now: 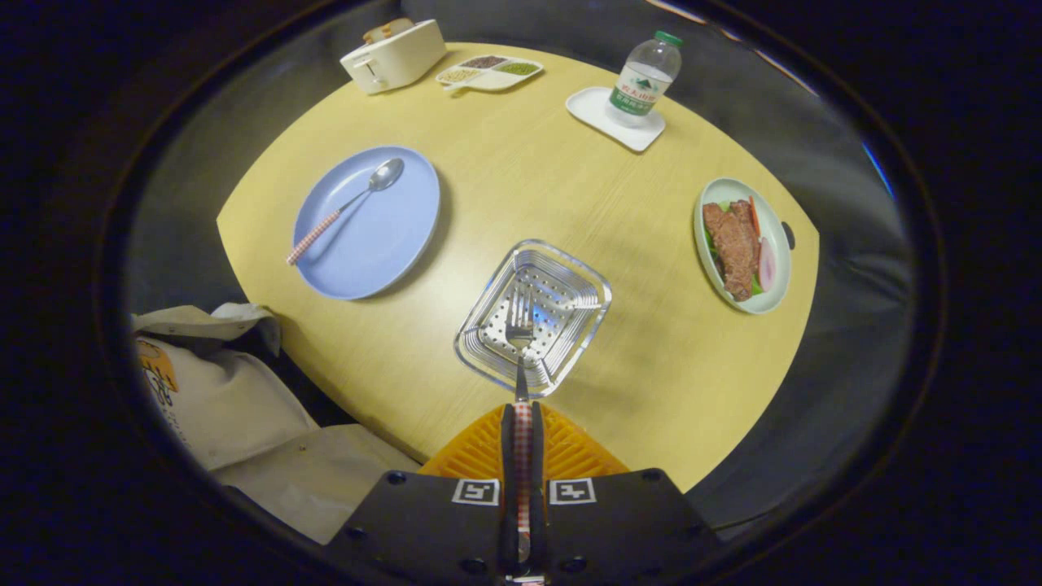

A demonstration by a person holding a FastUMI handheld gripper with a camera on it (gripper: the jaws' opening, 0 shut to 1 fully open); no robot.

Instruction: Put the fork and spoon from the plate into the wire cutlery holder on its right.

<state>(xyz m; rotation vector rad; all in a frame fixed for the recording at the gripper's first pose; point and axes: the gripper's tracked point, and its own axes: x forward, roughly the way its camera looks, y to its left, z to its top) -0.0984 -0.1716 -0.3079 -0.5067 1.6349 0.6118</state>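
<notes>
A pale wood-grain table [521, 187] with a rounded outline stands in a dim booth, lit from above so its top glows warm while the surroundings fall dark. Grey cloth [855, 325] hangs behind its far and right edges. By its near left corner lies crumpled beige fabric [236, 407].

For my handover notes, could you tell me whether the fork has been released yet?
No. The gripper is shut on the fork, tines over the wire cutlery holder.
</notes>
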